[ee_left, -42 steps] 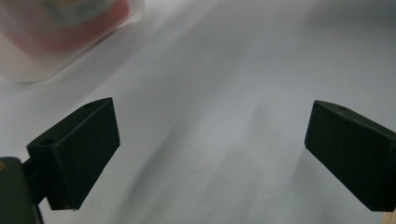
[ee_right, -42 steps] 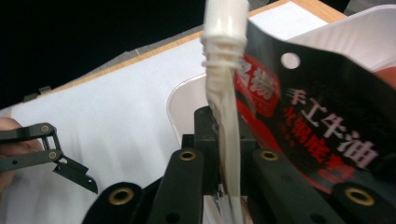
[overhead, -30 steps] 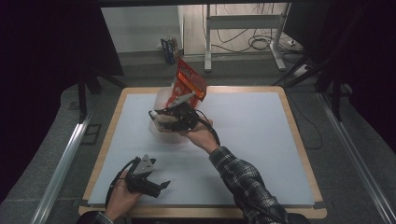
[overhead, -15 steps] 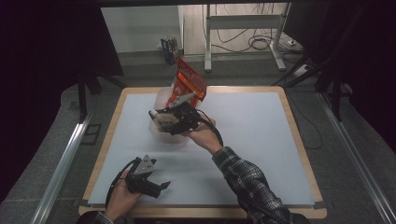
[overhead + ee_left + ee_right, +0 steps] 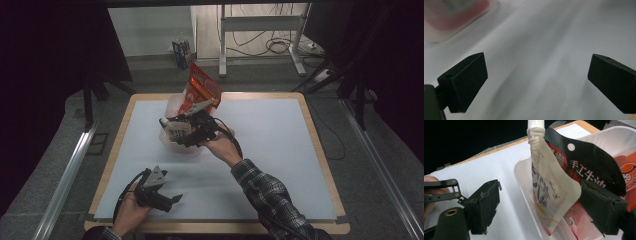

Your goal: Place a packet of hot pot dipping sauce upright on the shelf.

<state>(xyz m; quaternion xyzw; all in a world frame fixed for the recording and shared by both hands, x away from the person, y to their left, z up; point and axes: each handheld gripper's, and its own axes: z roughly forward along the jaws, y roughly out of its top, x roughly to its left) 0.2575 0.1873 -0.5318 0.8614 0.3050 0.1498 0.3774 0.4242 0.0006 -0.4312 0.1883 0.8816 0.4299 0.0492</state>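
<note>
Figure: packing pouches into a clear bin. Your right gripper (image 5: 536, 212) hangs over the near end of the clear plastic bin (image 5: 172, 106) at the far left of the counter (image 5: 280, 150). Its jaws have just been opening and now stand released, one at each side of the white spouted pouch (image 5: 549, 182). The left jaw is well clear of the pouch. The right jaw lies close behind the pouch's edge, and whether it touches cannot be told.

The pouch stands nearly upright with its spout up and its lower end inside the bin, leaning on the dark-backed red packet (image 5: 589, 157) behind it. In the high view that red packet (image 5: 200, 90) rises steeply out of the bin's far end.

Your left gripper (image 5: 175, 200) rests near the counter's front edge, well apart from the bin, its jaws spread wide with bare white surface between them.

Judged progress: the white pouch seems delivered and let go, so this placement looks nearly done. What remains for you is to draw the right gripper back without tipping the pouch. No further loose items lie on the counter.
</note>
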